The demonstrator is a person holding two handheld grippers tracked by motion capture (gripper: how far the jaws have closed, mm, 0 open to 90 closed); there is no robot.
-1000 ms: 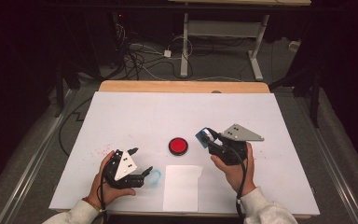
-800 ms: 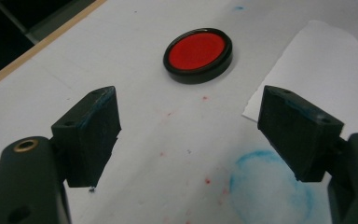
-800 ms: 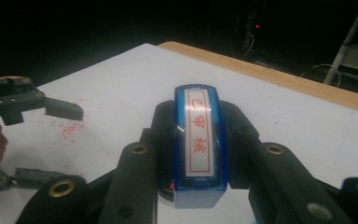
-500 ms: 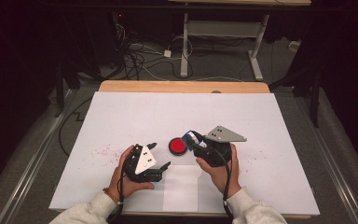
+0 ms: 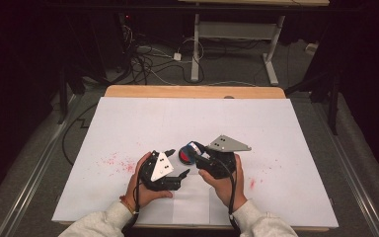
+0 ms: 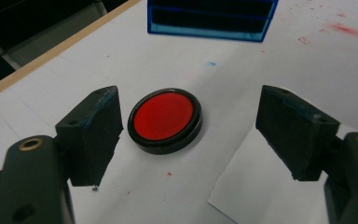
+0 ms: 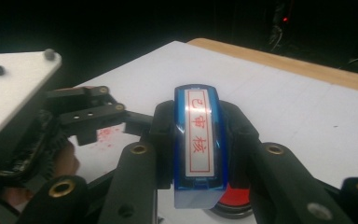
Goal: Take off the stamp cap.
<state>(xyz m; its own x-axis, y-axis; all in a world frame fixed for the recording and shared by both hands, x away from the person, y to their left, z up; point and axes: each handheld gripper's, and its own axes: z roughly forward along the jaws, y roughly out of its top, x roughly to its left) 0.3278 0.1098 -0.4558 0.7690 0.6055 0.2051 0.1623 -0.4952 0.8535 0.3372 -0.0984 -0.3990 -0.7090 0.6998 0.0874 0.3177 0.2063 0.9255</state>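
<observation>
The right gripper [image 5: 193, 148] clamps a blue stamp [image 7: 196, 140] just above the red ink pad [image 6: 165, 119], which sits near the front middle of the white table [image 5: 276, 128], while the left gripper [image 5: 177, 165] has just been narrowing its wide jaws either side of the pad without touching it. To ink well, I judge the left jaws should steady the pad while the stamp comes down flat and square. Red ink smudges [image 5: 118, 162] fleck the surface; cables [image 5: 148, 61] trail across the dark floor beyond.
</observation>
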